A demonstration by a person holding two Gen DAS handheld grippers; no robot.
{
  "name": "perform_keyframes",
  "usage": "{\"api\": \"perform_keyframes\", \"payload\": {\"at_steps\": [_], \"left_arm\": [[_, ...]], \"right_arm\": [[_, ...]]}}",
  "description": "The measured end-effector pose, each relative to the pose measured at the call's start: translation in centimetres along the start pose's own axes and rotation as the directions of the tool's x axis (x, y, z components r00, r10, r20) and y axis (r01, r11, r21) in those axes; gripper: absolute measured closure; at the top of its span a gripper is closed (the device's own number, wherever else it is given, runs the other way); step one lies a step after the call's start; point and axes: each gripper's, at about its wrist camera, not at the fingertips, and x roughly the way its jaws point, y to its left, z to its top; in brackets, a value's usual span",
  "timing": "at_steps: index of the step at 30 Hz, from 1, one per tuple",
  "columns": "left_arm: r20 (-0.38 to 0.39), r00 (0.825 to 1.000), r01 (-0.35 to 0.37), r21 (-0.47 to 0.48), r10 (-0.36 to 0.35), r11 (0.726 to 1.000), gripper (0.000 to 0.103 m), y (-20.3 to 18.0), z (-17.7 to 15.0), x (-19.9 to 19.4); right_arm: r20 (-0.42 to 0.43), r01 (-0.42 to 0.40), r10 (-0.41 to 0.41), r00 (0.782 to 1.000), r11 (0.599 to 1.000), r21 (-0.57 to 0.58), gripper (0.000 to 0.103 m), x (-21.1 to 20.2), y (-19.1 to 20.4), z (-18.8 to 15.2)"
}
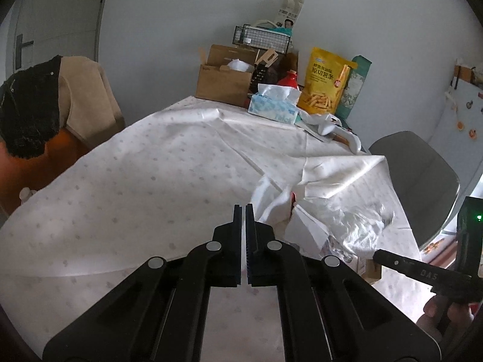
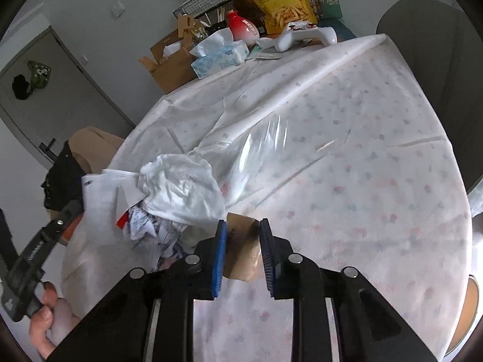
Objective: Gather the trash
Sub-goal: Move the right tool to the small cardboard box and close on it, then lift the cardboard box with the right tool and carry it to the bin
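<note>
Cardboard box (image 2: 241, 250) between R gripper (image 2: 243, 226) pads

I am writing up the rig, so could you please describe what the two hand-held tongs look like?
Both are matt black plastic with angular linkage arms joined by round silver pins. The left tongs and right tongs each carry ribbed blue pads on the inner faces of flat, straight fingers. One arm of the right tongs bears raised lettering, and its body shows a small green light. No sleeves or cables are visible.

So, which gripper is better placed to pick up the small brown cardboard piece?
The right gripper: the cardboard piece already sits between its jaws. The left gripper is shut over bare tablecloth, beside the trash pile.
</note>
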Motion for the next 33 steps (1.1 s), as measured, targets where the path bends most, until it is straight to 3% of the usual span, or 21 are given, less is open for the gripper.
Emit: {"api": "perform_keyframes", "payload": {"at_steps": [2,4,6,8,11,15,17,21,27,29,30,31,33], "left_arm": [[-0.013,1.0,0.01,0.005,-0.01,1.0,0.1,-0.2,-0.1,0.2],[-0.02,1.0,0.015,-0.005,-0.015,1.0,0.091,-0.2,-0.2,0.4],[-0.006,1.0,0.01,-0.002,-0.01,1.0,0.036,-0.3,-0.2,0.4],[0.021,1.0,0.005,0.017,-0.005,1.0,0.031,-0.6,-0.3,0.3],[-0.01,1.0,-0.01,0.043,0.01,0.999,0.031,-0.7,-0.3,1.8],[-0.064,0.998,-0.021,-0.003,0.021,1.0,0.031,0.8,-0.8,3.9],[-0.083,0.996,-0.033,-0.025,0.031,0.999,0.031,1.6,-1.2,4.6],[-0.126,0.99,-0.074,-0.051,0.068,0.996,0.031,2.9,-1.7,6.0],[-0.175,0.982,-0.081,-0.051,0.071,0.995,0.031,3.1,-1.3,8.0],[-0.182,0.981,-0.075,-0.064,0.062,0.995,0.044,3.2,-1.2,8.4],[-0.193,0.98,-0.068,-0.072,0.053,0.995,0.077,3.2,-1.3,8.6],[-0.214,0.976,-0.067,-0.077,0.049,0.995,0.09,3.2,-1.4,8.9],[-0.211,0.976,-0.061,-0.085,0.042,0.994,0.099,3.2,-1.6,8.7]], "right_arm": [[-0.004,0.001,-0.001,1.0,1.0,0.002,0.084,-0.2,-0.2,-0.2],[-0.007,-0.01,0.01,1.0,1.0,0.011,0.082,-0.4,-0.5,-0.2],[0.004,-0.005,0.005,1.0,1.0,0.014,0.077,-0.7,-0.7,-0.2],[0.028,0.01,-0.01,1.0,1.0,0.018,0.047,-1.2,-0.9,-0.1],[0.036,0.029,-0.03,0.999,0.999,0.019,0.045,-1.2,-1.1,0.2],[0.009,0.031,-0.031,0.999,1.0,0.001,0.042,-0.4,-0.8,-0.1],[-0.002,0.034,-0.034,0.999,0.999,-0.019,0.033,0.1,-0.3,-0.4],[-0.023,0.051,-0.053,0.998,0.997,-0.065,0.032,1.4,0.7,-0.9],[-0.047,0.042,-0.045,0.998,0.998,-0.056,0.055,1.9,0.6,-0.9],[-0.049,0.045,-0.048,0.998,0.997,-0.061,0.066,1.6,0.6,-1.0],[-0.045,0.051,-0.054,0.998,0.997,-0.065,0.067,1.4,0.5,-1.1],[-0.043,0.056,-0.059,0.997,0.996,-0.066,0.068,1.2,0.4,-1.2],[-0.037,0.058,-0.06,0.997,0.997,-0.054,0.07,0.7,-0.2,-1.3]]}}
